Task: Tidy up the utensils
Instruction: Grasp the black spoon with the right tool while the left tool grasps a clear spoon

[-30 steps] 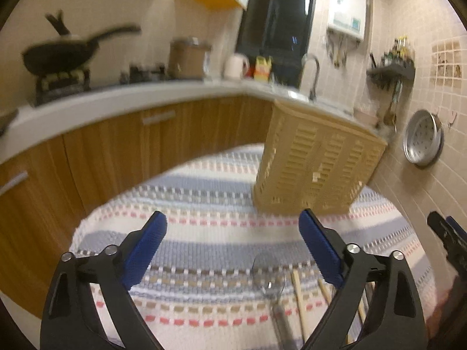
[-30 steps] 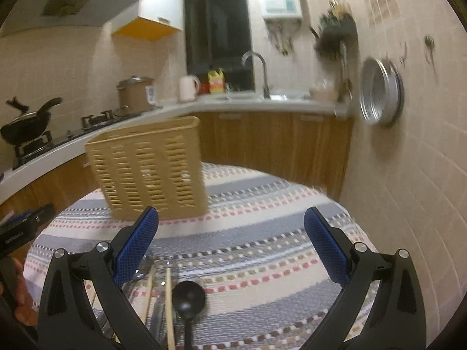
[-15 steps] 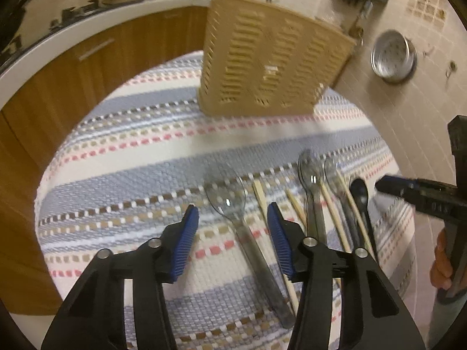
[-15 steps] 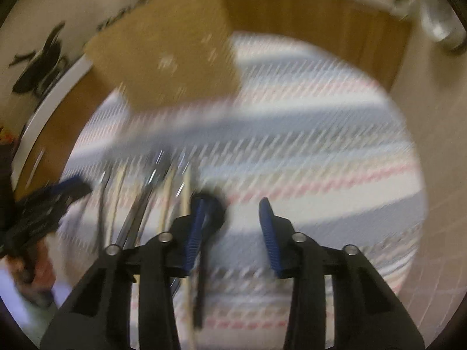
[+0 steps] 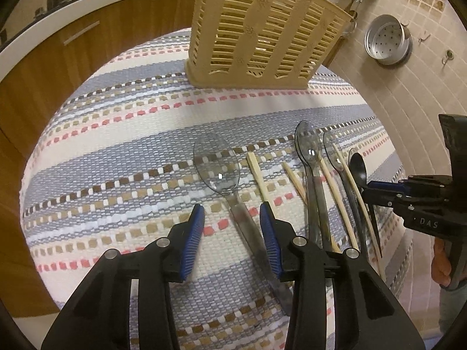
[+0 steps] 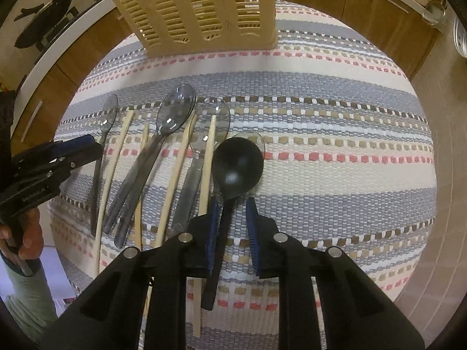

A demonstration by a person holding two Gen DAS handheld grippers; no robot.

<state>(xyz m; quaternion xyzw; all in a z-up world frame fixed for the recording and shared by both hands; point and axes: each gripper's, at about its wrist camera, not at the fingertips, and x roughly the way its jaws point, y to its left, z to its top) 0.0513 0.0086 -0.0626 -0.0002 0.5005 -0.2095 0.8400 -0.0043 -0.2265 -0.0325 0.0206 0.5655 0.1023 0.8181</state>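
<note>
Several clear grey spoons, wooden chopsticks and one black spoon lie on the striped cloth. My left gripper [image 5: 232, 213] is open low over the handle of the leftmost clear spoon [image 5: 217, 167], one finger on each side. My right gripper [image 6: 232, 208] is open and straddles the handle of the black spoon [image 6: 236, 164], which also shows in the left wrist view [image 5: 358, 170]. Its jaws are narrow but not clamped. The beige slotted utensil basket [image 5: 262, 32] stands upright at the far side of the table, also in the right wrist view [image 6: 198, 8].
The round table's striped cloth [image 5: 116, 134] ends in a curved edge with wooden cabinets [image 5: 58, 58] beyond. A tiled wall [image 5: 408, 87] with a hanging metal steamer pot [image 5: 388, 39] stands close on the right. A wok [image 6: 43, 32] sits on the counter.
Both grippers tilted down from looking across the kitchen and dropped towards the utensils. Their jaws narrowed, the left around the clear spoon's handle, the right around the black spoon's handle.
</note>
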